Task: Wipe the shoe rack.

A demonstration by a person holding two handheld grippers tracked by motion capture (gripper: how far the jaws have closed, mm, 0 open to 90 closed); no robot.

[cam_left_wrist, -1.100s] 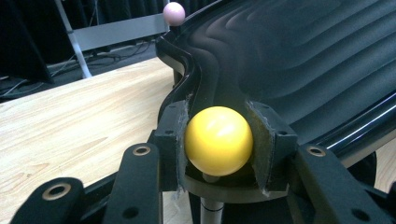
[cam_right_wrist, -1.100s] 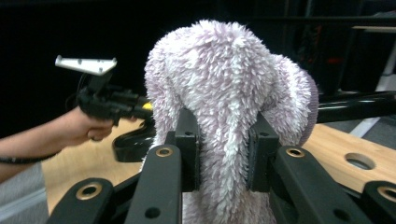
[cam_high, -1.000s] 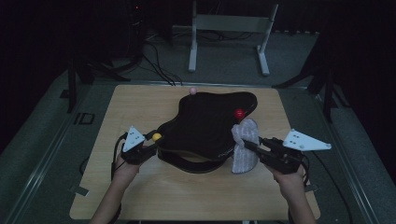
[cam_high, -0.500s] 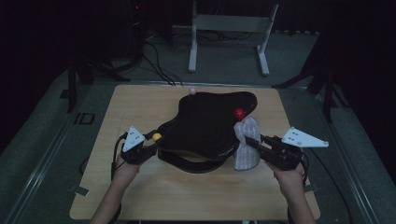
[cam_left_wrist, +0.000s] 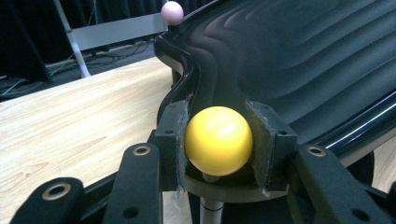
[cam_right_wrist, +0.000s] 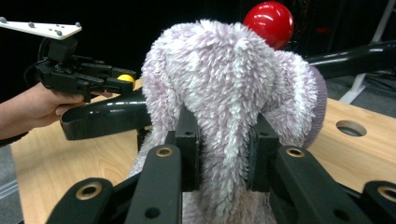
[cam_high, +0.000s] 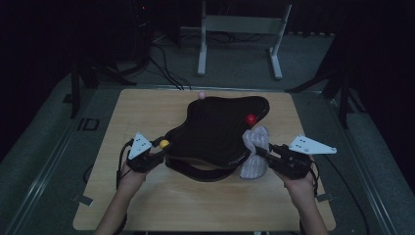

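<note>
The round yellow knob [cam_left_wrist: 218, 140] is clamped between the left gripper [cam_high: 155, 155] pads, evidently bracing the black ridged curved board [cam_high: 215, 129]. The fluffy pale-lilac sock [cam_right_wrist: 229, 88] is pinched in the right gripper [cam_high: 266, 154], draped just below the red knob [cam_right_wrist: 269, 21], presumably for hanging.

A fluffy pale-lilac sock [cam_high: 254, 154] drapes over the black ridged rack [cam_high: 215, 132] beneath its red knob [cam_high: 250, 119].

Light wooden desk [cam_high: 147, 200] with a round hole [cam_right_wrist: 351, 128] in its top, grey floor [cam_high: 44, 147] around it, white metal frame [cam_high: 240, 24] standing behind, black cables [cam_high: 161, 63] lying on the floor, dark room at the back
</note>
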